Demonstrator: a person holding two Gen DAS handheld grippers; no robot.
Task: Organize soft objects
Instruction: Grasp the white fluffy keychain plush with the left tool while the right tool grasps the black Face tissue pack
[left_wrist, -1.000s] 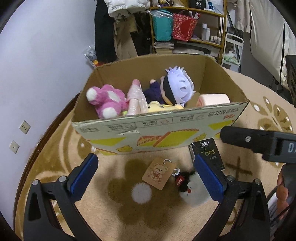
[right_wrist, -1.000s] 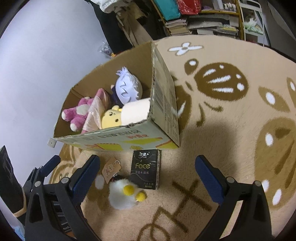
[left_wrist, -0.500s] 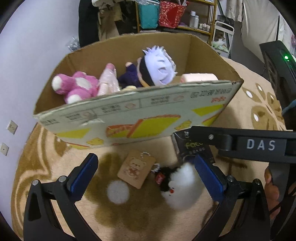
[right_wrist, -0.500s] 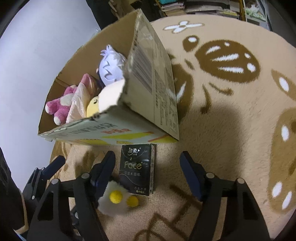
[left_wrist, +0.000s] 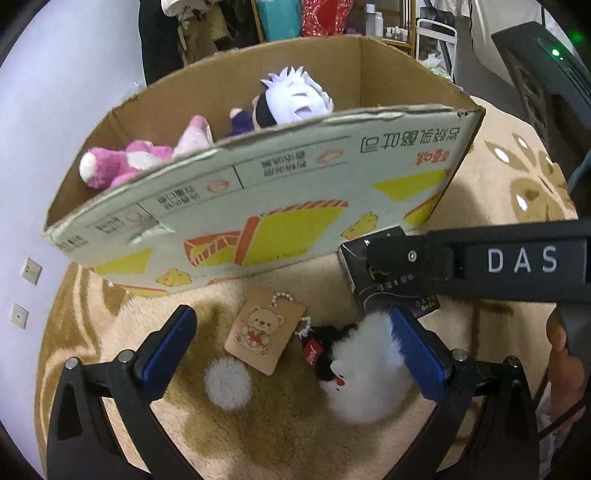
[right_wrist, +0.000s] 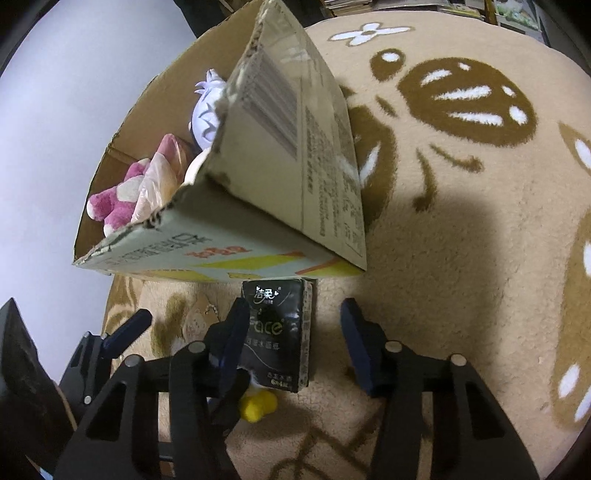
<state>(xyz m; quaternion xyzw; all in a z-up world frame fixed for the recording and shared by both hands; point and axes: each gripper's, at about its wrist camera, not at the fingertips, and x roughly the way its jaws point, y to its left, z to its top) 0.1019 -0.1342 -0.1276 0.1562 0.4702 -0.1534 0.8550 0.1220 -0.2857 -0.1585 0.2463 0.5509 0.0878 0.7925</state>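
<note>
Low on the left of the left wrist view, a bare stretch of plush beige-and-brown carpet (left_wrist: 122, 317) beside the left blue pad: free room there, up to the torn lower edge of the cardboard box (left_wrist: 258, 206). Left gripper (left_wrist: 291, 343) spread wide and closing slightly, nothing pinched. Between the pads, from left: a round white pompom (left_wrist: 228, 384), a flat kraft-paper tag with a printed bear (left_wrist: 264, 336) on a bead chain, then a fluffy white-and-black plush charm (left_wrist: 364, 376), its fur brushing the right pad. Above, across mid-frame, the box's printed front wall, corrugated rim ragged; over that rim a shaggy pink plush bear (left_wrist: 118, 168) at left, a white-haired doll (left_wrist: 295, 98) further right. At mid right, a glossy black tissue pack (left_wrist: 373, 284) just in front of the box corner, partly behind a long black finger marked DAS.

In the right wrist view, pale wall in the upper left, the box corner jutting toward centre, tight against the top edge of the tissue pack (right_wrist: 279, 332). Right gripper (right_wrist: 295, 339) straddling that pack and closing: left pad against or just beside its long side, cannot tell which; right pad clearly apart. A yellow fuzzy bit poking out below the pack. Right of the pad, open carpet with dark brown pattern, unobstructed to the frame's edge.
</note>
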